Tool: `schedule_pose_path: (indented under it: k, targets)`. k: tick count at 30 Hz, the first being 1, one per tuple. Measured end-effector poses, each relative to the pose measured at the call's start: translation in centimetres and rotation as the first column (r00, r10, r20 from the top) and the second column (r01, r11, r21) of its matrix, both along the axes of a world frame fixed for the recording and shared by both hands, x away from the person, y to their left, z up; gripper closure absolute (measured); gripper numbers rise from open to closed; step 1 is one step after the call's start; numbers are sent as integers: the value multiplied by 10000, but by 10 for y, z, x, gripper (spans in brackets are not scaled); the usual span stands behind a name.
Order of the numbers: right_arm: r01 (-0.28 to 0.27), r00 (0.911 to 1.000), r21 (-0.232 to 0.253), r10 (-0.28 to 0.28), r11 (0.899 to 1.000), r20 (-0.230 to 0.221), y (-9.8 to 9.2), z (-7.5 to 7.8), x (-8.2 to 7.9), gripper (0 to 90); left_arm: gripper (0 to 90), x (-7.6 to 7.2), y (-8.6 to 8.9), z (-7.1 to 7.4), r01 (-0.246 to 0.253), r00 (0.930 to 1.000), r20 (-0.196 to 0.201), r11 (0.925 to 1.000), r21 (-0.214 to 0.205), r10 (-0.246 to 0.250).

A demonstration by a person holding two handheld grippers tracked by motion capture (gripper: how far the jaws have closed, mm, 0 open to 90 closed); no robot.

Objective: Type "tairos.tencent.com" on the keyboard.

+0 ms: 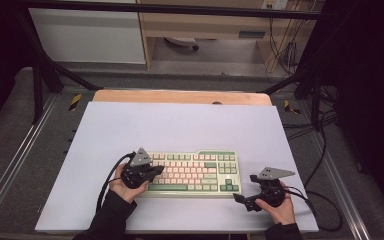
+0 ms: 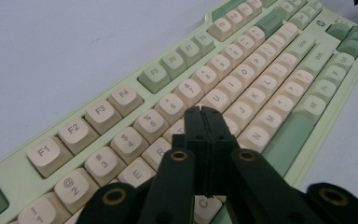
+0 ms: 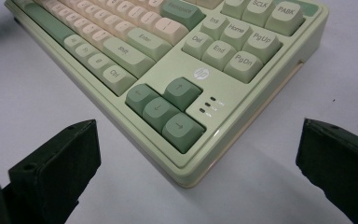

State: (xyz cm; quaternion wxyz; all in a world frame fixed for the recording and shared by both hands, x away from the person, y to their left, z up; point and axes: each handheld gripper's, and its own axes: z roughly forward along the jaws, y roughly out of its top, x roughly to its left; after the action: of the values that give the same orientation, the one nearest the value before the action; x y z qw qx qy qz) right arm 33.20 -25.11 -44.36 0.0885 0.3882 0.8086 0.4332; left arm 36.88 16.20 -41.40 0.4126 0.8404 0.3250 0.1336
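Note:
A pale green keyboard (image 1: 195, 172) with cream and green keys lies on the white mat near the front. My left gripper (image 1: 160, 171) reaches over its left half from the left. In the left gripper view the keyboard (image 2: 261, 79) runs diagonally, and the left gripper (image 2: 204, 113) has its jaws pressed together with nothing between them, tips just above the letter keys; I cannot tell if they touch. My right gripper (image 1: 242, 201) sits off the keyboard's front right corner. In the right gripper view it (image 3: 199, 125) is open wide, jaws either side of that corner by the arrow keys (image 3: 165, 109).
The white mat (image 1: 180, 125) covers a wooden table, with bare mat behind and beside the keyboard. Black frame bars (image 1: 40, 75) and loose cables (image 1: 325, 150) flank the table. A cable trails from each gripper toward the front edge.

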Motion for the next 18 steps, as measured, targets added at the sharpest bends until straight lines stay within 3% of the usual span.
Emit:
schedule_pose_path:
  k: [18]
  targets:
    - [16,10000,35,-16,10000,5,0,0,0,3,898,-12,35,5,-436,9990,29,9990,-87,437]
